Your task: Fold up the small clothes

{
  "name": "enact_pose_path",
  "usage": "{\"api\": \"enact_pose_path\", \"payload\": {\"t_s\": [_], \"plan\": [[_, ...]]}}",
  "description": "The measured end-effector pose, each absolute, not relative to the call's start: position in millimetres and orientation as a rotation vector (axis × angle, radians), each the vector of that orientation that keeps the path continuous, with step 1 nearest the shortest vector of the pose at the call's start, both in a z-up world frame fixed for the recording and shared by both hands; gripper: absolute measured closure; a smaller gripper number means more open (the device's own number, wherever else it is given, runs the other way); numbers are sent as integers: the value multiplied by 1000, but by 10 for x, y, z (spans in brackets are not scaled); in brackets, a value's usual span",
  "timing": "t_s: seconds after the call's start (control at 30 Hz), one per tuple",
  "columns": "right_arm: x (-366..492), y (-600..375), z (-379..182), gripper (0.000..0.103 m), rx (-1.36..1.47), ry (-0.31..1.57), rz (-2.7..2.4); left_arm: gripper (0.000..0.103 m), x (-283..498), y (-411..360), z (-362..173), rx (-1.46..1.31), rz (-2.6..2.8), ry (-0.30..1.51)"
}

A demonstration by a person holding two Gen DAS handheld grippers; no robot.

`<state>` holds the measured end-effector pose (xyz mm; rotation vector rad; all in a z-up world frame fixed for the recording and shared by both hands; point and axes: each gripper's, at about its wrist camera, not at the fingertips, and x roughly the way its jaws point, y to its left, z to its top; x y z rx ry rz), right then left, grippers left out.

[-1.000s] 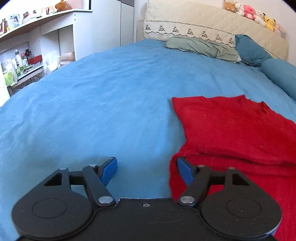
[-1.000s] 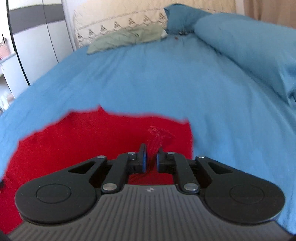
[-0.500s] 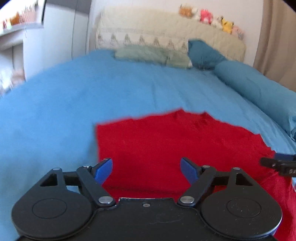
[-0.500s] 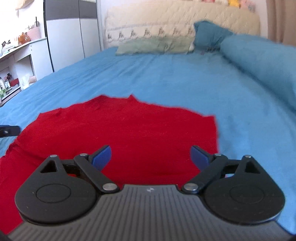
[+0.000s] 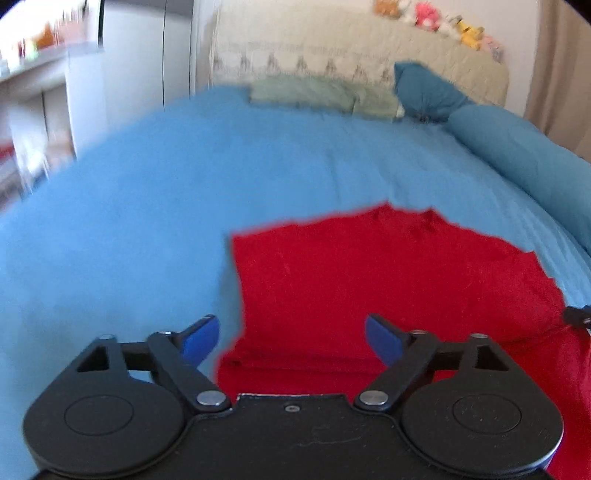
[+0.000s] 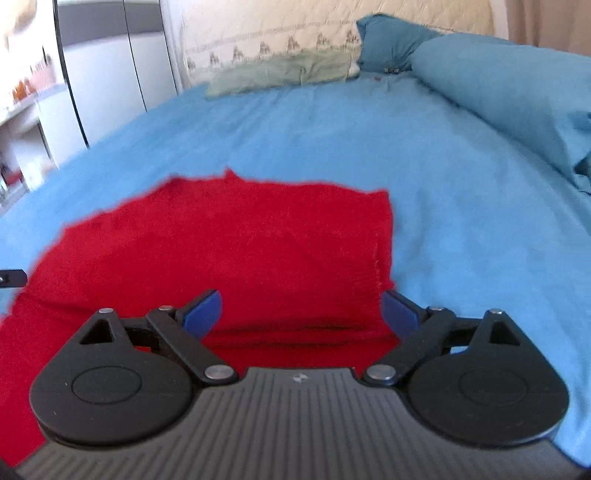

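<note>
A red knitted garment [image 5: 388, 273] lies folded flat on the blue bedsheet [image 5: 147, 206]. My left gripper [image 5: 291, 338] hovers over its near left edge; the jaws are opening and hold nothing. In the right wrist view the same red garment [image 6: 229, 243] spreads ahead and to the left. My right gripper [image 6: 301, 312] stands wide open above its near right corner, with only the cloth lying below the blue pads. The tip of the other gripper shows at each view's side edge [image 5: 578, 315] [image 6: 11, 277].
A green pillow [image 5: 321, 94], a dark teal pillow [image 5: 424, 88] and a rolled blue duvet [image 6: 509, 96] lie at the head and right side of the bed. White shelves [image 5: 40, 107] and a wardrobe [image 6: 110, 74] stand to the left. Soft toys [image 5: 439, 18] sit atop the headboard.
My right gripper let go of the red cloth and opened wide. The left gripper's jaws spread further, and it swung right so the garment now lies ahead of it.
</note>
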<state>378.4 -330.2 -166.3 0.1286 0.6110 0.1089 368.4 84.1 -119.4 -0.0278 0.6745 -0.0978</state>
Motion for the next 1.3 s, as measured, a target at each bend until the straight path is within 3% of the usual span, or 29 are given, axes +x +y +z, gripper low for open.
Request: {"api": "enact_pose_path", "payload": {"t_s": [0.3,0.6,0.83,0.97,1.07,1.1,1.13,1.17,1.3], "plan": [[2314,-3534,-895,0,86,513,117,3,2388,1000,-456,47,-97,563],[1299,-3656,-753,0,115,584,62,4,1512,1175,-576,-115,-118,643],[896,-3628,-1158,0,154,676,30,16,1184,1205,-1111,-136,-120,802],[842,-3538,-1407,0,166,743,9,17,1067,1212,-1301,-150,-93,844],[809,-3496,-1578,0,198,778,3,27,1039,1252,-1404,-167,-77,867],[808,-3488,-1634,0,206,792,-6,37,1039,1258,-1442,-173,-73,882],[806,-3482,-1688,2,211,808,-20,45,1027,1273,-1476,-179,-72,894],[809,-3482,-1738,8,217,824,-36,47,1022,1272,-1497,-181,-74,902],[784,-3514,-1881,16,254,862,-73,50,1039,1184,-1483,-139,-89,903]]}}
